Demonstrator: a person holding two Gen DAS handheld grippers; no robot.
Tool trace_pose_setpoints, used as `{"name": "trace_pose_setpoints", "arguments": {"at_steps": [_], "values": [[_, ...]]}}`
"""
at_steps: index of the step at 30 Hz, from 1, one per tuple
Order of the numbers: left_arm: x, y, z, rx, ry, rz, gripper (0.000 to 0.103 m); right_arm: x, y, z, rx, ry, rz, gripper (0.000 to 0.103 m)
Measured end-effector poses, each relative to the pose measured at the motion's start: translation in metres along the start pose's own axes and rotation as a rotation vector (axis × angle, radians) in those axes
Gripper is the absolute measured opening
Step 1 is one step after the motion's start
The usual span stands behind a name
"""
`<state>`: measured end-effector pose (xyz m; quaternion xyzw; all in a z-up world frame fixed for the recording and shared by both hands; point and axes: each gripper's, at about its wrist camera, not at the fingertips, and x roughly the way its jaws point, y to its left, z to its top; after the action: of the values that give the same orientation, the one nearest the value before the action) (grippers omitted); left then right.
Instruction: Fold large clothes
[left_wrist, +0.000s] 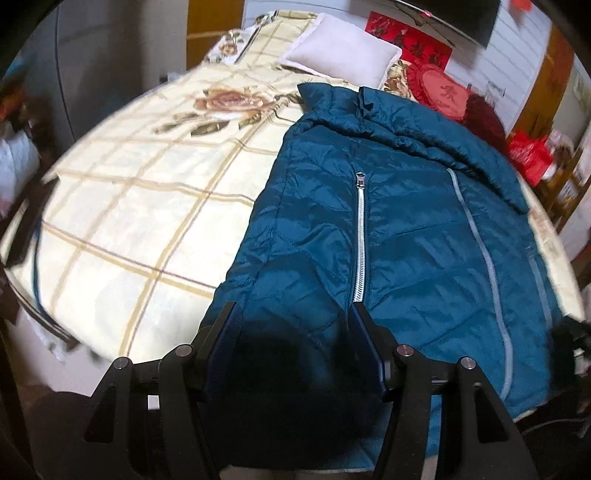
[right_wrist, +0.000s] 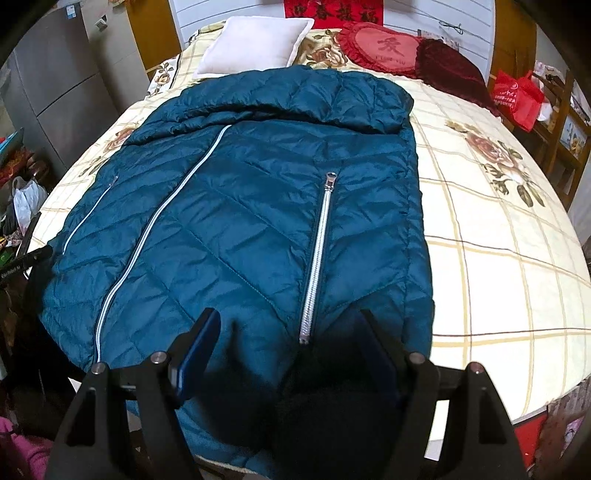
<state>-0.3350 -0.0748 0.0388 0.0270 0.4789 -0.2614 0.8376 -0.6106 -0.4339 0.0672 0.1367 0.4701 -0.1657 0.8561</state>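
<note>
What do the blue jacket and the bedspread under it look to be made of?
Jacket: seemingly thin nylon or polyester shell over light padding; it has a sheen, fine crinkles and stitched diagonal quilting. Its zippers look like silvery metal or metal-look plastic. Bedspread: apparently matte woven fabric, printed with checks and roses.

My left black two-finger gripper (left_wrist: 293, 314) points forward with its jaws spread wide, the 2 blue-padded fingers (left_wrist: 225, 339) well apart and nothing clamped between them. My right black two-finger gripper (right_wrist: 288, 321) matches it: jaws wide apart, blue pads (right_wrist: 197, 350) facing each other, tips low.
</note>
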Motion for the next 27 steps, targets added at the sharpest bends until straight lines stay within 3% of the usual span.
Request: {"name": "trace_pose_setpoints", "arguments": {"at_steps": [3,8,14,19,25,27], "values": [[-0.004,0.01,0.002,-0.028,0.024,-0.02,0.076,-0.007,-0.004,-0.004,-0.004,-0.001,-0.011,0.079],[-0.007,0.017,0.002,-0.01,0.036,0.021,0.076,-0.015,-0.022,-0.015,0.016,0.024,-0.031,0.08],[0.002,0.038,0.0,-0.075,0.069,0.034,0.076,-0.02,-0.048,-0.03,0.07,0.061,-0.062,0.08],[0.012,0.046,-0.004,-0.121,0.157,-0.045,0.076,-0.012,-0.066,-0.041,0.133,0.105,-0.015,0.081],[0.016,0.042,-0.008,-0.106,0.199,-0.069,0.076,-0.004,-0.055,-0.041,0.128,0.117,0.091,0.081],[0.017,0.037,-0.009,-0.075,0.206,-0.059,0.076,0.001,-0.05,-0.039,0.106,0.133,0.087,0.081]]}}
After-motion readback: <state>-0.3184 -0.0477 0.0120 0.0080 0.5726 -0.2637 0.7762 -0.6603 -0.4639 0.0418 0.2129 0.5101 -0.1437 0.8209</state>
